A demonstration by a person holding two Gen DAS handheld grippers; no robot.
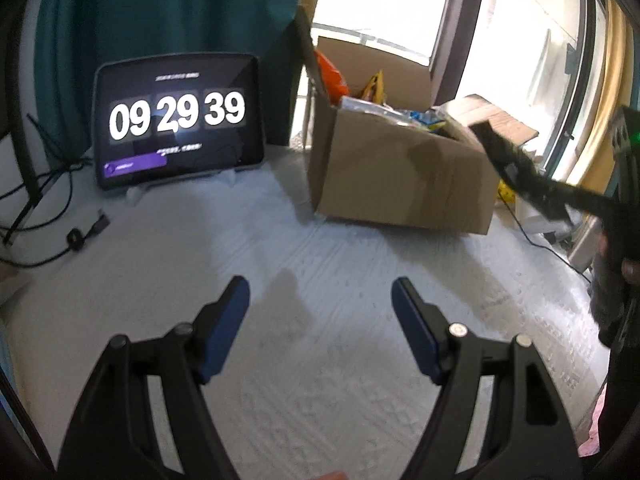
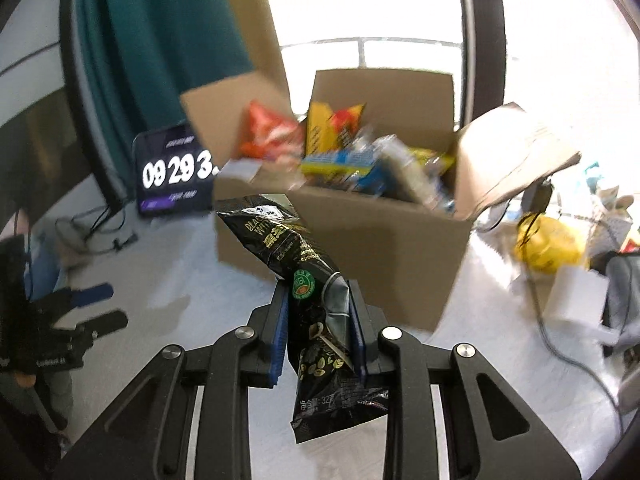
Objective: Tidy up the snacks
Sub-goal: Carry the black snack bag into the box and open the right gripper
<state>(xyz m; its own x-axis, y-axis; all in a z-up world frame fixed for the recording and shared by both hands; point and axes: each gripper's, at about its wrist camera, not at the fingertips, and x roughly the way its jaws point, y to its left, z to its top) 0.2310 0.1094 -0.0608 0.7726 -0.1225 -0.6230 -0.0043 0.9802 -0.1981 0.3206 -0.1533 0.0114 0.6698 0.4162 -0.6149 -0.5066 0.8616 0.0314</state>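
My right gripper (image 2: 319, 292) is shut on a black snack packet (image 2: 296, 248) and holds it in the air in front of an open cardboard box (image 2: 360, 248). The box holds several snack packs, among them an orange bag (image 2: 268, 132) and a yellow one (image 2: 326, 128). In the left wrist view the black packet (image 1: 516, 164) hangs by the box's (image 1: 400, 172) right corner. My left gripper (image 1: 320, 292) is open and empty, low over the white table (image 1: 240, 248). It also shows at the left of the right wrist view (image 2: 104, 306).
A tablet (image 1: 178, 120) showing a clock stands at the back left against a teal curtain (image 1: 168, 4). Cables (image 1: 52, 216) lie left of it. To the right of the box are a yellow object (image 2: 548, 246), a white block (image 2: 580, 300) and more cables.
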